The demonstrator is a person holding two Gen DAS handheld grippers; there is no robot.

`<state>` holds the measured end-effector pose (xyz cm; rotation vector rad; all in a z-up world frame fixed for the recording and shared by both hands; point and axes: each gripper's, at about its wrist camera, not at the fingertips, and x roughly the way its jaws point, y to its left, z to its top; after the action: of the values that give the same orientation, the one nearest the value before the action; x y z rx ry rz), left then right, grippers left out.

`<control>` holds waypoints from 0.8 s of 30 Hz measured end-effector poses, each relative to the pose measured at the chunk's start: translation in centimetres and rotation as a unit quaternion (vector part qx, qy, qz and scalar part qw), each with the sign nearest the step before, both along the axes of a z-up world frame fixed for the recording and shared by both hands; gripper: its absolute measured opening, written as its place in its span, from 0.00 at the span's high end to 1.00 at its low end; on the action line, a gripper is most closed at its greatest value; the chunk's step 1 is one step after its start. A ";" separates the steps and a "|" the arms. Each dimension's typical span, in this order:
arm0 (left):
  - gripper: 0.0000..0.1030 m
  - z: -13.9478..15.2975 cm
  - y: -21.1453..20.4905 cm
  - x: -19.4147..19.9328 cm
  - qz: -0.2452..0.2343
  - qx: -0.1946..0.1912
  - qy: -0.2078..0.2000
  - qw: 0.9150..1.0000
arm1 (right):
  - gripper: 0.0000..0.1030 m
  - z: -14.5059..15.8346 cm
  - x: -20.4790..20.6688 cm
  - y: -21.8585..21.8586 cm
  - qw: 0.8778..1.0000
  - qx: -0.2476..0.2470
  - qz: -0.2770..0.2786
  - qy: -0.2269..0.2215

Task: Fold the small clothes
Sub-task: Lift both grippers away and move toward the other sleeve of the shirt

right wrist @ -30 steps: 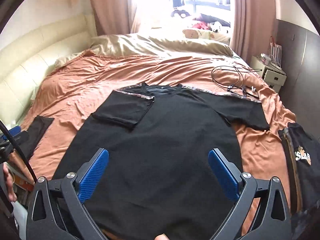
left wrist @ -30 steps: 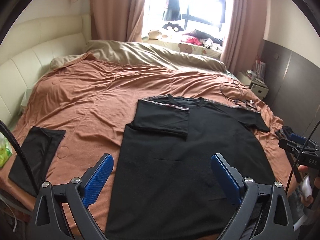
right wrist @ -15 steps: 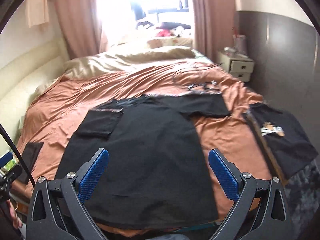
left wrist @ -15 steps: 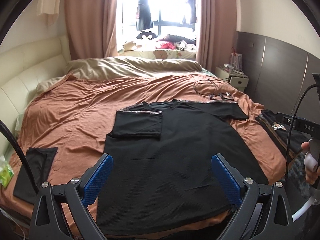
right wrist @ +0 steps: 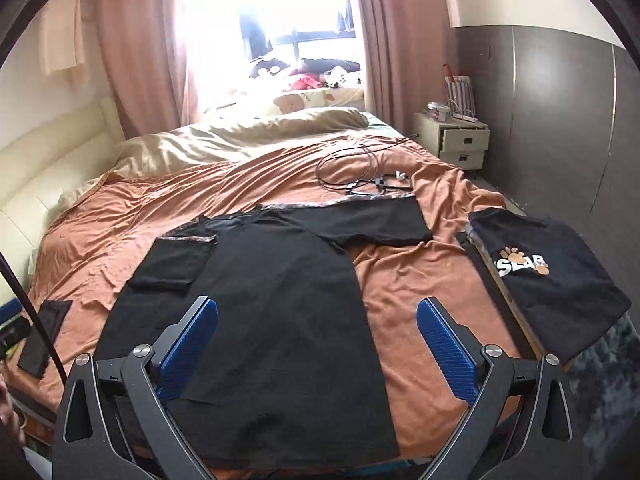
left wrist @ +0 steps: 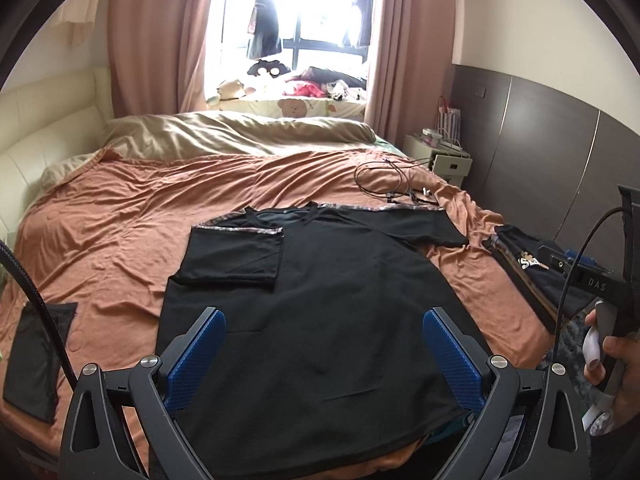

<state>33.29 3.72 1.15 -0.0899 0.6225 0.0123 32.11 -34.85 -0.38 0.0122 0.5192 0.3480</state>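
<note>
Both tools (left wrist: pixel 323 354) (right wrist: pixel 317 342) gape empty above the black shirt (left wrist: pixel 320 320); only right view shows SLAB print (right wrist: pixel 520 265).

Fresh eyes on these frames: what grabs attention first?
The black T-shirt spread flat mid-bed on the orange bedspread, its left sleeve already folded inward. Then both open grippers, left and right, hovering near its hem, and the backlit window behind.

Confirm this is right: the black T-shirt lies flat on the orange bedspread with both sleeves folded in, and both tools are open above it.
Not quite. Only one sleeve of the black T-shirt is folded in; the other sleeve lies spread out, as the right wrist view shows. The orange bedspread and the open left tool and right tool are correct.
</note>
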 end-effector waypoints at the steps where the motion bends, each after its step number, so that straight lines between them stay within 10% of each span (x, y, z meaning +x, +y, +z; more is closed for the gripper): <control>1: 0.03 -0.2 -0.3 0.6 -0.006 0.002 0.001 1.000 | 0.03 0.0 0.6 0.0 1.000 0.002 0.003 0.000; 24: 0.03 -4.7 -0.9 15.2 -0.005 -0.012 0.025 1.000 | 0.03 -9.8 18.7 0.2 0.990 0.107 -0.013 0.090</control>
<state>48.51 2.85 -3.55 -0.1111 0.6735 -0.0019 50.82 -34.64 -10.16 0.2597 0.6586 0.3767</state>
